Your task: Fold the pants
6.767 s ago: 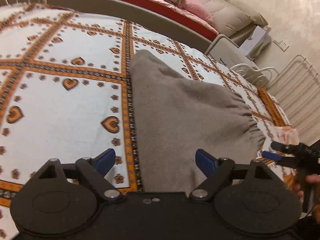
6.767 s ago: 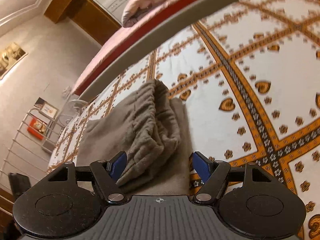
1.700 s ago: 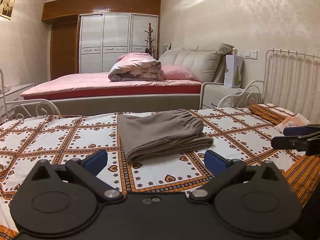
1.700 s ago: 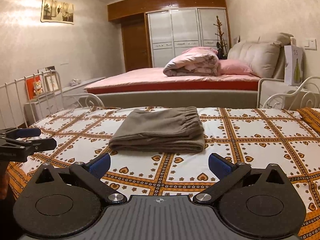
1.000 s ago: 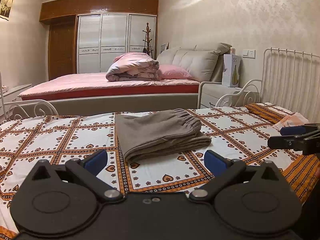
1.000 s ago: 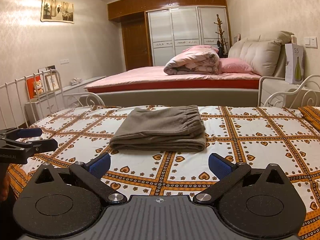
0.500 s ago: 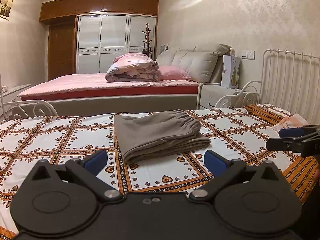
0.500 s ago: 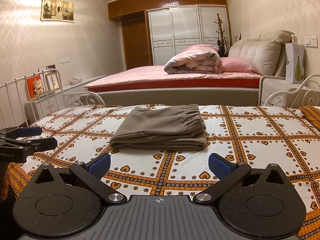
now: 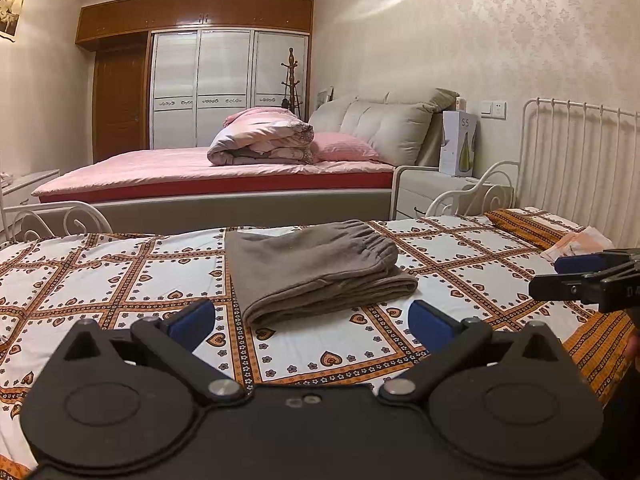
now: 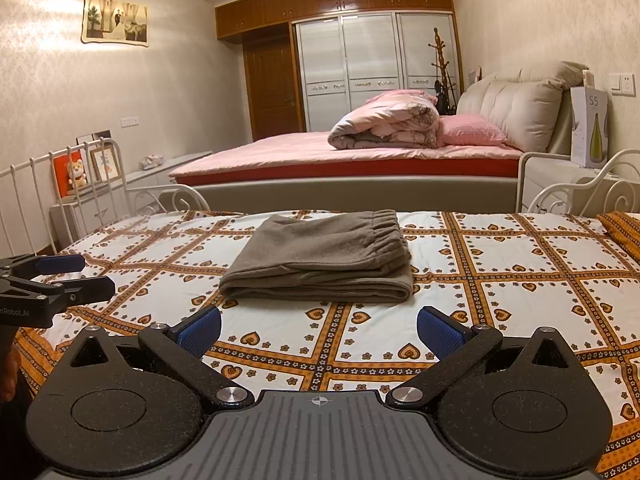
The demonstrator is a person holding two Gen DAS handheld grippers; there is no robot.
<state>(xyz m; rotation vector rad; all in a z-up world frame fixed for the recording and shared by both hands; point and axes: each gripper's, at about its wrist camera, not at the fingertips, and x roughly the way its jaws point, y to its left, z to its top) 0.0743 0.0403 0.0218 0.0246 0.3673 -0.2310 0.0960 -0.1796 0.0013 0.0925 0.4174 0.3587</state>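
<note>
Grey pants [image 9: 316,266] [image 10: 324,258] lie folded in a flat stack on the heart-patterned bedspread [image 9: 112,276] [image 10: 500,280], elastic waistband on top toward the right. My left gripper [image 9: 312,322] is held back from the stack, level, open and holding nothing. My right gripper [image 10: 318,330] is likewise pulled back, open, with nothing between its blue pads [image 10: 438,330]. Each gripper shows in the other's view: the right one [image 9: 576,276] at the right edge, the left one [image 10: 68,276] at the left edge.
A white metal bed frame [image 9: 576,160] rises at the right end and a railing [image 10: 60,184] at the left. A pink bed [image 10: 352,156] with a rolled quilt stands behind. A small folded cloth [image 9: 576,242] lies near the right end.
Earlier both grippers were close over the pants; they have since drawn back and levelled out. Over the last second the views barely shift and the stack has not moved.
</note>
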